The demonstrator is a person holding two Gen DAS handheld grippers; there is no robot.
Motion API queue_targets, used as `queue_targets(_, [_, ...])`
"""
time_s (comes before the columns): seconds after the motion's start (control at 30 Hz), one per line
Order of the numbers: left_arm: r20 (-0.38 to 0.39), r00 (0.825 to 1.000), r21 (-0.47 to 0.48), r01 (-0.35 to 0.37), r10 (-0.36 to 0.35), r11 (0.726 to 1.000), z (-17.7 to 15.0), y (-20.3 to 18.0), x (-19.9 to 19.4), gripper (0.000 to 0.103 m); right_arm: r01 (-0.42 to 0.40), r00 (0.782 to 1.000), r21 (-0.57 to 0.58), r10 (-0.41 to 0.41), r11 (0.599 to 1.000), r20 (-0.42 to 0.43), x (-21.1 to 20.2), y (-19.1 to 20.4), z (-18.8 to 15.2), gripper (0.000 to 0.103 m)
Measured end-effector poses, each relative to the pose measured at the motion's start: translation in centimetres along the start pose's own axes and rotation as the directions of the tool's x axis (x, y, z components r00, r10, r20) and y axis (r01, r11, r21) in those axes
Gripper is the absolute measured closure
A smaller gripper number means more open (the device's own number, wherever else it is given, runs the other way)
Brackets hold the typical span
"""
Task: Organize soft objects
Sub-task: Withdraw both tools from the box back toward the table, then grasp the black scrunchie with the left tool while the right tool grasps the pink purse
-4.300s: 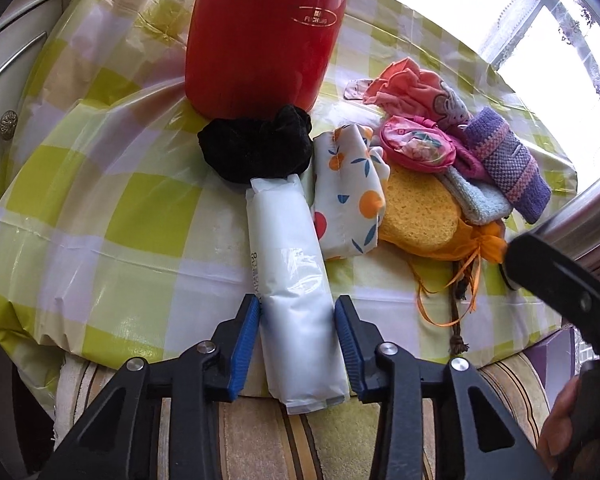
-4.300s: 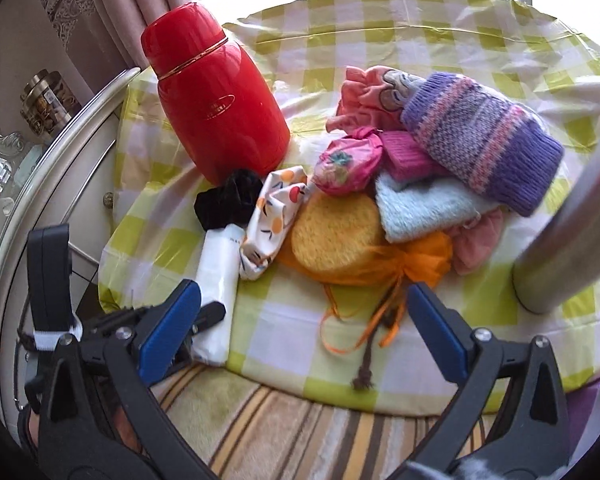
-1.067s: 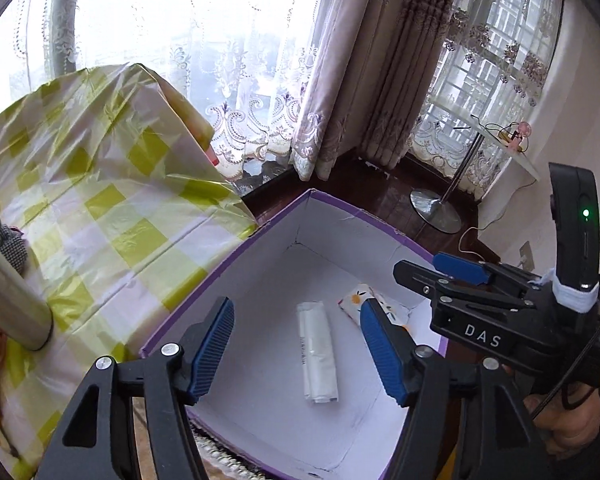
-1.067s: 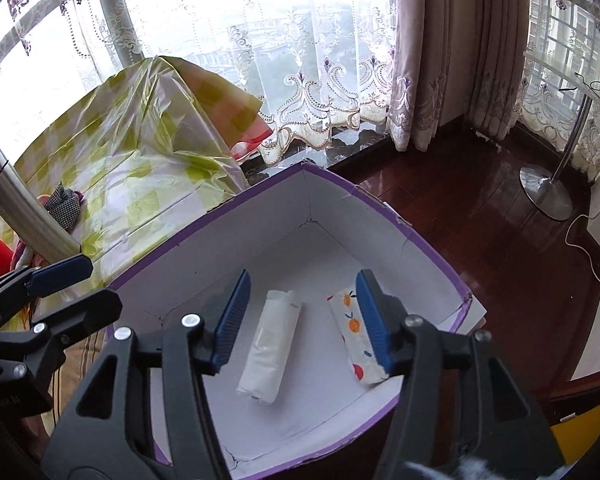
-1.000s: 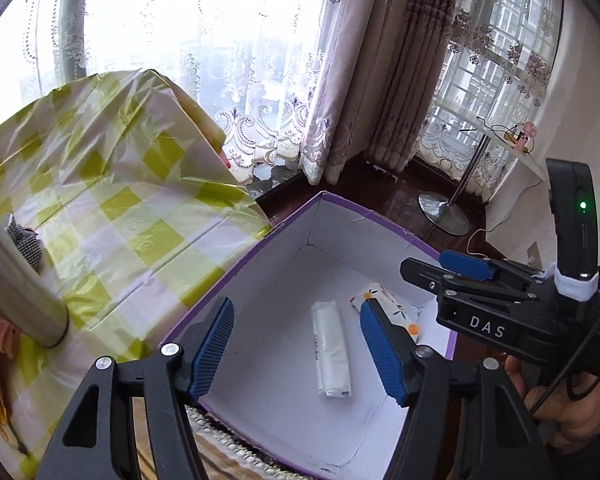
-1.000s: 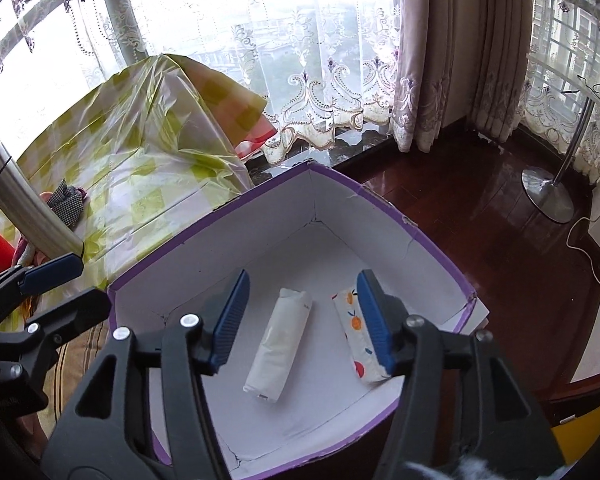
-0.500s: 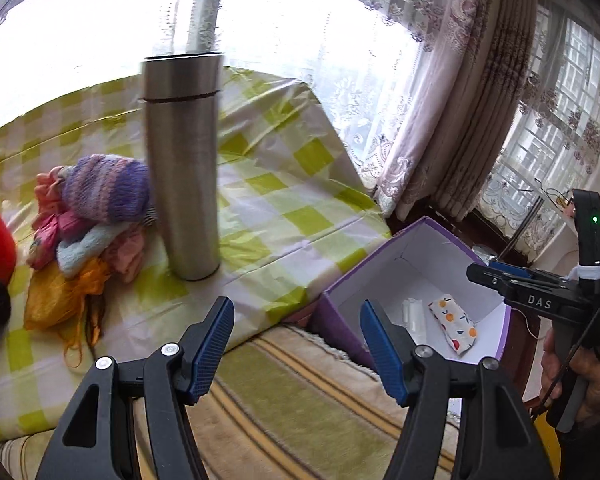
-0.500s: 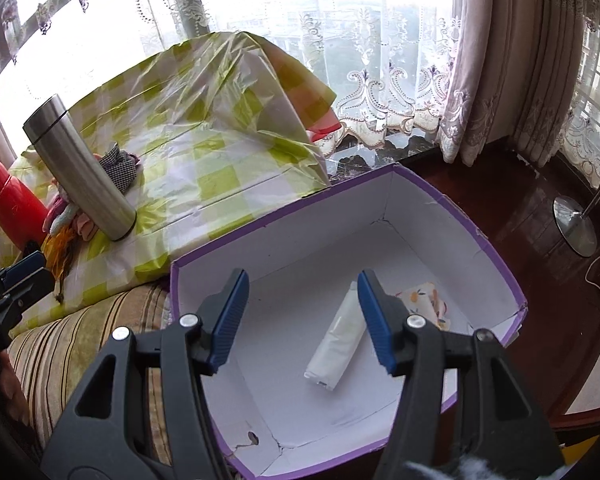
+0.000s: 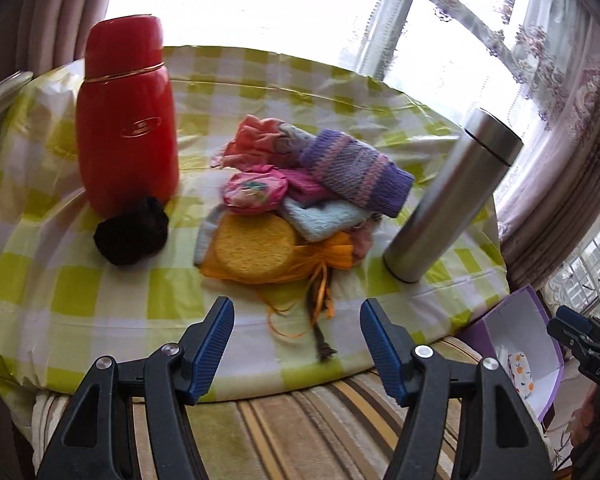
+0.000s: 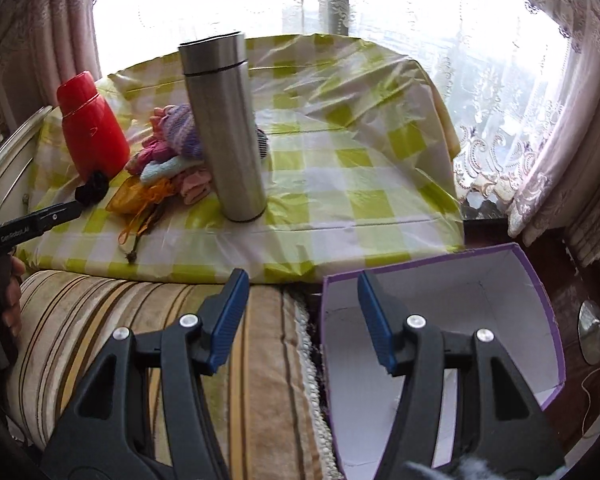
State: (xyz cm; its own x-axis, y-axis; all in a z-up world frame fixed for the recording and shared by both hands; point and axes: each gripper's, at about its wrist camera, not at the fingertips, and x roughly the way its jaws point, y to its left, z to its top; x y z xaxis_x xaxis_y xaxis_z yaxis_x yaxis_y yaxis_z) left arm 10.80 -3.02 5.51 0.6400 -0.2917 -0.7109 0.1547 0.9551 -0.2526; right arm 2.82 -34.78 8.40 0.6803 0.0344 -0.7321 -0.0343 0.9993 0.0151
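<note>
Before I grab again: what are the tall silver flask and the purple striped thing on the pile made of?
Flask: looks like brushed metal, probably steel; even grey sheen, soft highlights, dark seam under the cap. Purple striped thing: knitted yarn, matte; ribbed stitches and pink bands show.

window: big bright window (image 10: 380, 4), washed-out daylight | curtains: white lace sheer curtain (image 10: 512, 120) plus heavy mauve patterned drapes (image 9: 572, 152) | tabletop: yellow-green and white checked plastic-covered tabletop (image 10: 340, 184) | seat: beige striped fabric cushion (image 10: 100, 312) in front | floor: dark glossy wooden floor (image 10: 580, 280)
</note>
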Motion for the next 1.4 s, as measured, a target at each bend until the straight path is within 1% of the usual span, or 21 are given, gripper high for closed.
queue_targets(0.2, [0.006,0.999,-0.076,-0.049,0.05,0.996,1.6,4.9,0.6,0.037,-0.069,0.998,-0.121,0.069,0.99,-0.011,1.7,5.7,1.8,0.043])
queue_targets(0.33, [-0.012,0.997,-0.12,-0.081,0.08,0.989,2.8,7.9,2.0,0.037,-0.116,0.993,-0.18,0.114,0.977,-0.023,3.0,9.2,2.9,0.043])
queue_targets(0.53, [-0.032,0.994,-0.175,-0.112,0.108,0.978,4.1,11.6,4.0,0.037,-0.148,0.989,-0.259,0.145,0.954,-0.03,5.2,14.1,4.7,0.043])
queue_targets(0.63, [-0.046,0.99,-0.171,-0.136,0.13,0.976,4.5,12.3,5.2,0.037,-0.155,0.988,-0.293,0.156,0.943,-0.022,6.4,16.2,5.8,0.043])
queue_targets(0.7, [-0.056,0.988,-0.171,-0.151,0.143,0.974,4.7,12.6,6.0,0.037,-0.155,0.987,-0.303,0.157,0.94,-0.018,7.3,17.3,6.8,0.042])
queue_targets(0.8, [-0.071,0.986,-0.181,-0.162,0.151,0.97,5.0,13.1,7.1,0.037,-0.168,0.985,-0.295,0.169,0.941,-0.021,8.9,18.6,8.3,0.033])
queue_targets(0.9, [-0.095,0.982,-0.171,-0.18,0.166,0.969,5.2,13.6,8.5,0.036,-0.198,0.98,-0.28,0.199,0.939,-0.025,10.5,19.6,9.8,0.027])
queue_targets(1.0, [-0.12,0.974,-0.156,-0.208,0.191,0.966,5.1,13.8,9.9,0.037,-0.203,0.979,-0.27,0.2,0.941,-0.038,12.2,20.6,11.0,0.026])
queue_targets(1.07, [-0.12,0.97,-0.128,-0.224,0.21,0.966,5.2,13.6,10.4,0.037,-0.218,0.976,-0.249,0.212,0.944,-0.051,13.3,21.0,11.8,0.026])
queue_targets(1.13, [-0.114,0.969,-0.107,-0.233,0.221,0.967,5.3,13.4,10.7,0.045,-0.234,0.972,-0.226,0.225,0.946,-0.066,14.4,21.4,12.4,0.026])
queue_targets(1.2, [-0.109,0.965,-0.089,-0.247,0.237,0.965,5.4,13.3,10.9,0.058,-0.235,0.972,-0.215,0.224,0.948,-0.072,15.4,22.1,12.9,0.026])
queue_targets(1.3, [-0.101,0.965,-0.074,-0.25,0.242,0.965,5.3,13.3,11.0,0.068,-0.205,0.979,-0.24,0.194,0.949,-0.069,17.0,23.3,13.4,0.026])
queue_targets(1.4, [-0.09,0.967,-0.072,-0.245,0.238,0.967,5.2,13.4,10.9,0.075,-0.159,0.987,-0.297,0.142,0.942,-0.08,18.7,24.7,13.7,0.026])
